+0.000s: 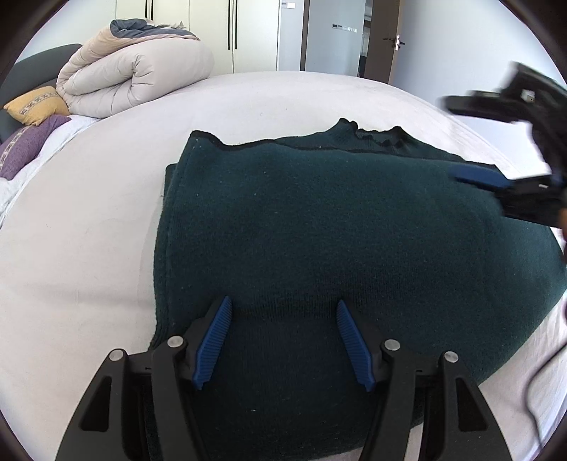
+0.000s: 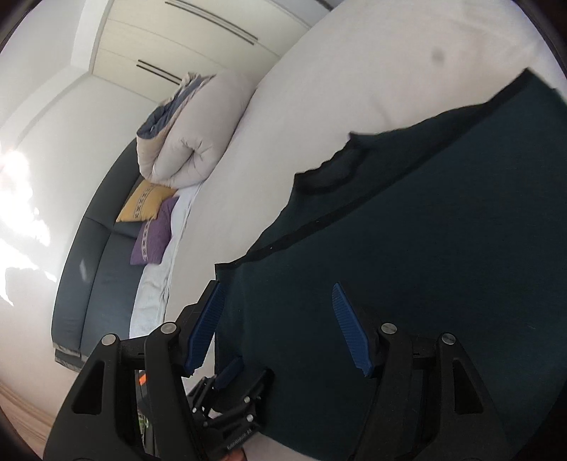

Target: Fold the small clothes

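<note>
A dark green knit garment lies folded on the white bed, its neck edge at the far side. My left gripper is open and empty just above the garment's near edge. My right gripper is open and empty over the garment's near left corner. In the left wrist view the right gripper shows at the right edge, blurred, above the garment's far right side. The left gripper appears in the right wrist view, low at the garment's edge.
A rolled beige duvet lies at the head of the bed, with a yellow cushion and a purple cushion beside it. White wardrobes and a door stand behind the bed.
</note>
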`<state>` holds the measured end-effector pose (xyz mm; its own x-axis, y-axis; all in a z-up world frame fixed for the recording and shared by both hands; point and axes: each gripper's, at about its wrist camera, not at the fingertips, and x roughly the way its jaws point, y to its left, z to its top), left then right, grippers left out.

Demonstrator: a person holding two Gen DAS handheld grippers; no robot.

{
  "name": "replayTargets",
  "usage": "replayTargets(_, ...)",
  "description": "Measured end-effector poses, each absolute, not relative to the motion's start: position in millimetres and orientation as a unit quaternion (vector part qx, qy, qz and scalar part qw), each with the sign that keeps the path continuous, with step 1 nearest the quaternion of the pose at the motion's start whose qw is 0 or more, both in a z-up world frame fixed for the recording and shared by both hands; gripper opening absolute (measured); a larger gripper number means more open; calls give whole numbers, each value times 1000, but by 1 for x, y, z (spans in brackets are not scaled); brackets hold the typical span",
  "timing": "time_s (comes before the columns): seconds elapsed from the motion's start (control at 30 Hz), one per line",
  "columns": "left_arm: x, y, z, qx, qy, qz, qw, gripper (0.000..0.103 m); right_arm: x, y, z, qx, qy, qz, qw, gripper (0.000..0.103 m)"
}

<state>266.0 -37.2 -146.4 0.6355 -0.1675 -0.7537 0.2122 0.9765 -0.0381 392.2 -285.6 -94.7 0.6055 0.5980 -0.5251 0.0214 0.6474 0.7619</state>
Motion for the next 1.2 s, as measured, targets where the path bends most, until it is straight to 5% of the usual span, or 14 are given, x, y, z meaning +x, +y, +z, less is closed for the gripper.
replayTargets(0.1,266,-36,-147,26,413,-106,904,64,430,-270,-116,373,436,163,802,62)
replayTargets(0.23,266,-34,-147,20,412,-109,904,65,456,-313,-142,434,413,125,791,38)
replayTargets(0.33,267,-35,-146,21,411,-109,905,65,464,-358,-144,458,386,73,797,34)
replayTargets(0.57,265,-34,-146,21,411,-108,905,66,451,-474,-140,470,325,-48,820,33)
replayTargets(0.73,264,-32,-143,13,407,-115,906,66,412,-483,-114,471,264,-55,840,51)
replayTargets(1.03,288,-40,-71,0,367,-139,920,60,387,-366,-143,405,376,138,822,51)
replayTargets(1.2,355,-41,-92,-1,414,-124,902,58,389,-358,-159,424,380,136,810,49)
